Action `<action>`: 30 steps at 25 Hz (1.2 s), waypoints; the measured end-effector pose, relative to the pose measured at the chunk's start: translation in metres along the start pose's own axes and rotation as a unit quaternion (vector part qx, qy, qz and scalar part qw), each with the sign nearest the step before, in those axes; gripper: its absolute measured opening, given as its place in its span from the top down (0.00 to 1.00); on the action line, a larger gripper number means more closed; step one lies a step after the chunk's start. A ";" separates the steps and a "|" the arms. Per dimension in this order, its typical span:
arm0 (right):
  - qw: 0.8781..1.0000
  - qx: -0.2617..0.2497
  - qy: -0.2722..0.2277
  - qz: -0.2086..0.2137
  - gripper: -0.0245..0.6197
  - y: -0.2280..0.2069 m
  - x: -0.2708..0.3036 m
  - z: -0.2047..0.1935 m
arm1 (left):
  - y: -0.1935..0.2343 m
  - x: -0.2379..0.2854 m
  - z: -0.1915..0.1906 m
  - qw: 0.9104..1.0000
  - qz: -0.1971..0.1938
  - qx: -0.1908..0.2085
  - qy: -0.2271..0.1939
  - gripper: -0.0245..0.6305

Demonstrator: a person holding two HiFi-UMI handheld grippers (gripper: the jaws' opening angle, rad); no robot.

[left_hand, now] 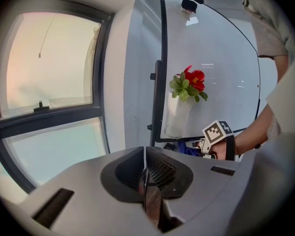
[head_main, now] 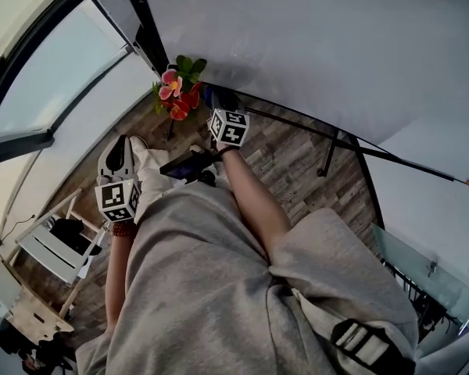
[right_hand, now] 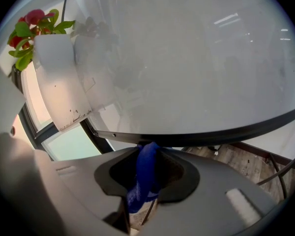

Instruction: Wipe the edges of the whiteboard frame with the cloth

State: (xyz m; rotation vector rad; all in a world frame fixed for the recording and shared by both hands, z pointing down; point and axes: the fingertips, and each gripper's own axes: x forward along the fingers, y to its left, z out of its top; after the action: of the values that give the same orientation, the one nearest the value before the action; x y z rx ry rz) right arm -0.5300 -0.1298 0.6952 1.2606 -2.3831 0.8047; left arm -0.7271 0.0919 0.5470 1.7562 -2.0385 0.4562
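The right arm (head_main: 258, 205) reaches forward, right tool (right_hand: 148, 154) pinching the blue cloth (right_hand: 143, 181) at the whiteboard frame (right_hand: 236, 130); left tool (left_hand: 147, 173) pressed together, empty.

Free room, 1 stretch: the whiteboard frame's bottom edge (right_hand: 226, 130) runs open to the right of the right tongs (right_hand: 147, 151), which pinch a blue cloth (right_hand: 143, 178) at it. The wooden floor (right_hand: 246, 163) lies open below.

Obstacle 1: white holder (right_hand: 64, 82) with red flowers (right_hand: 27, 28) on the board's lower left corner, just left of those tongs.

Obstacle 2: black stand post (left_hand: 156, 102) along the board's left side, near the window (left_hand: 49, 68).

Obstacle 3: stand leg (head_main: 328, 156) under the edge.

Left tongs (left_hand: 146, 173), jaws together, hang well apart from the board.
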 end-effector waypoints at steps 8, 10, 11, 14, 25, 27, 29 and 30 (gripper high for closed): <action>1.000 0.002 0.000 0.024 0.79 0.044 0.016 0.005 | 0.029 -0.015 -0.003 1.000 0.026 -0.010 0.007 0.93; 1.000 0.005 -0.001 0.025 0.79 0.051 0.021 0.005 | 0.036 -0.019 -0.005 0.999 0.033 -0.013 0.011 0.93; 1.000 0.007 -0.003 0.025 0.79 0.054 0.024 0.006 | 0.039 -0.021 -0.007 0.999 0.036 -0.015 0.013 0.93; 0.999 0.009 -0.015 0.027 0.79 0.068 0.029 0.017 | 0.050 -0.026 -0.012 0.999 0.046 -0.018 0.017 0.93; 0.999 -0.004 -0.005 0.046 0.79 0.084 0.034 0.017 | 0.064 -0.026 -0.010 0.999 0.039 -0.011 0.019 0.93; 0.999 -0.009 0.005 0.052 0.79 0.084 0.033 0.013 | 0.057 -0.020 -0.005 1.000 0.027 -0.007 0.010 0.93; 0.997 -0.019 0.029 0.063 0.79 0.080 0.030 0.001 | 0.047 -0.013 0.001 1.000 0.014 -0.003 0.000 0.93; 0.996 -0.026 0.048 0.071 0.79 0.075 0.027 -0.009 | 0.041 -0.009 0.002 1.000 0.006 0.000 0.001 0.93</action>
State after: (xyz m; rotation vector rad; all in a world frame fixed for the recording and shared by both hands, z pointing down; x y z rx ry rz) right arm -0.6069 -0.1075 0.6919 1.0181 -2.4196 0.8191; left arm -0.7666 0.1049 0.5417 1.7437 -2.0493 0.4602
